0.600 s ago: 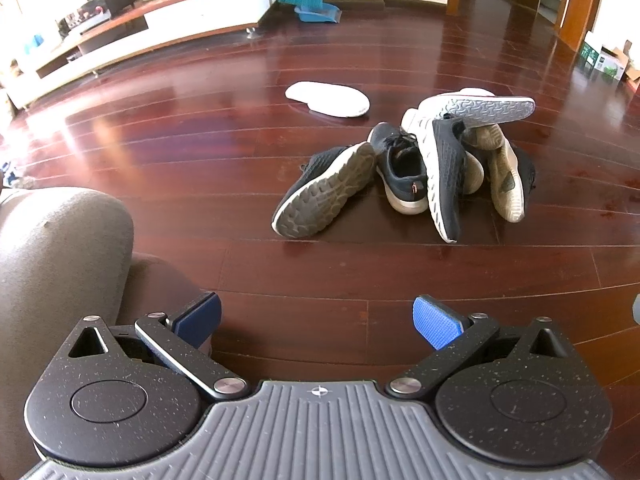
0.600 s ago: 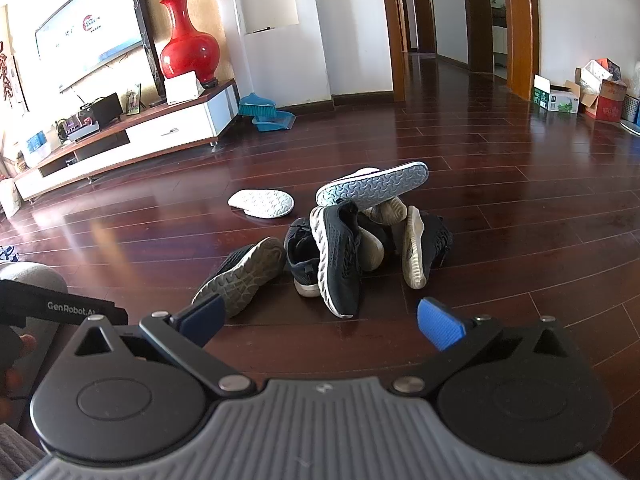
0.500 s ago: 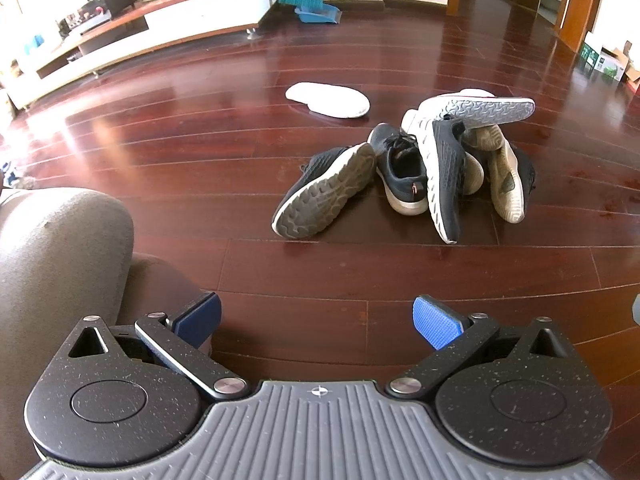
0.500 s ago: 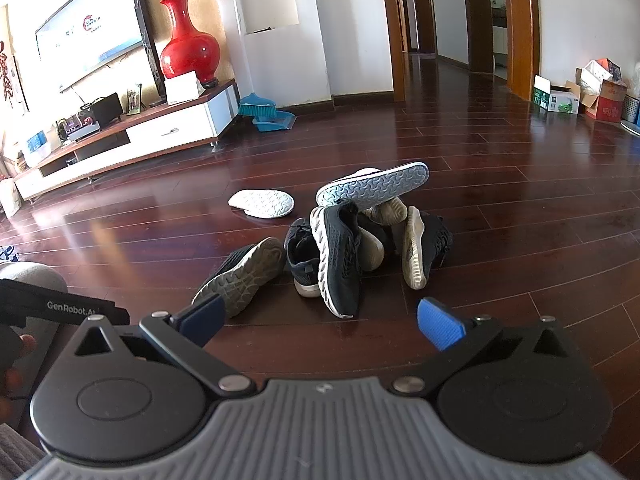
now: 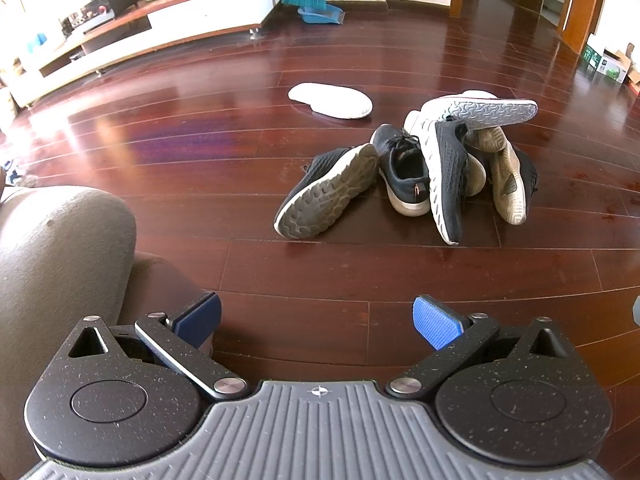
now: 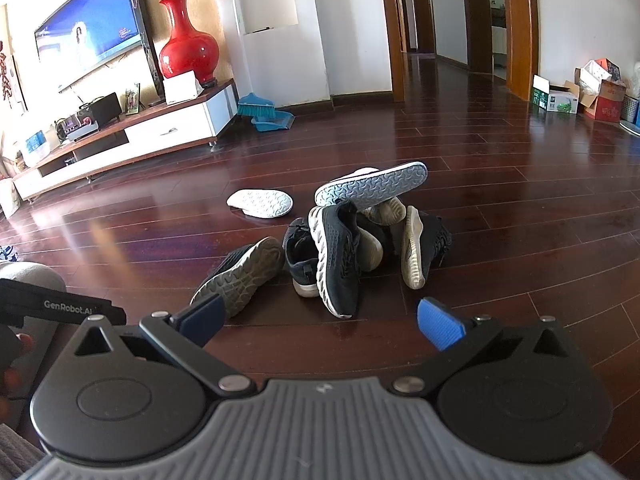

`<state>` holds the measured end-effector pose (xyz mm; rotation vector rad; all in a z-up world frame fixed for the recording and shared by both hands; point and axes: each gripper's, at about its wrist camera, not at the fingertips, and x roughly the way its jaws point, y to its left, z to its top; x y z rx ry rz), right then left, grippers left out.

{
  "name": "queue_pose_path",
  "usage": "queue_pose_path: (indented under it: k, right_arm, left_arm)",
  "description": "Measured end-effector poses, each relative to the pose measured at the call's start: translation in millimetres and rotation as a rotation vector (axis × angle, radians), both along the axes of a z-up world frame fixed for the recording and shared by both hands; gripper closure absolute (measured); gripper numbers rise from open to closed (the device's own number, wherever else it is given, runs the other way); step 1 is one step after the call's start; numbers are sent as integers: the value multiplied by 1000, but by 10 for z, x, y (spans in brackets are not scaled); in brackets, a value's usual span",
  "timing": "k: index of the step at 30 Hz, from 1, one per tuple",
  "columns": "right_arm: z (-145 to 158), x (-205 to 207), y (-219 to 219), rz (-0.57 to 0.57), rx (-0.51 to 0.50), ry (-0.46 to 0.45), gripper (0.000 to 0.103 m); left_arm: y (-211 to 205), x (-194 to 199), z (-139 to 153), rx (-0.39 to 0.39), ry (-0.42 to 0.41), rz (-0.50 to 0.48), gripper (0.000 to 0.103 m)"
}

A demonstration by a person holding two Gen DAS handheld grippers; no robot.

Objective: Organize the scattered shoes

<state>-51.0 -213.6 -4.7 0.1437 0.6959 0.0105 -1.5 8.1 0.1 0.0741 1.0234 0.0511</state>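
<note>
A heap of dark sneakers (image 5: 444,176) (image 6: 340,256) lies on the wooden floor, several on their sides with soles showing. A white shoe (image 5: 480,110) (image 6: 372,186) rests sole-up on top of the heap. Another white shoe (image 5: 332,100) (image 6: 260,203) lies alone to the left behind it. One dark sneaker (image 5: 326,194) (image 6: 238,274) lies apart at the heap's left. My left gripper (image 5: 316,320) is open and empty, well short of the shoes. Low over the floor, my right gripper (image 6: 320,320) stands open and empty just before the heap.
A person's knee in brown cloth (image 5: 60,248) fills the lower left. A low TV cabinet (image 6: 132,136) with a red vase (image 6: 188,44) runs along the far left wall. A blue broom and dustpan (image 6: 268,114) lean beyond it. Cardboard boxes (image 6: 580,92) sit at the far right.
</note>
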Motion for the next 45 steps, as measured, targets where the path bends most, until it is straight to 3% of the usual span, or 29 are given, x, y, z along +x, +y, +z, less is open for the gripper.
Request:
queue_pose_path:
  k: [45]
  right_arm:
    - [-17, 2, -27, -22, -2, -17, 0]
  left_arm:
    - [-73, -26, 29, -15, -9, -14, 0]
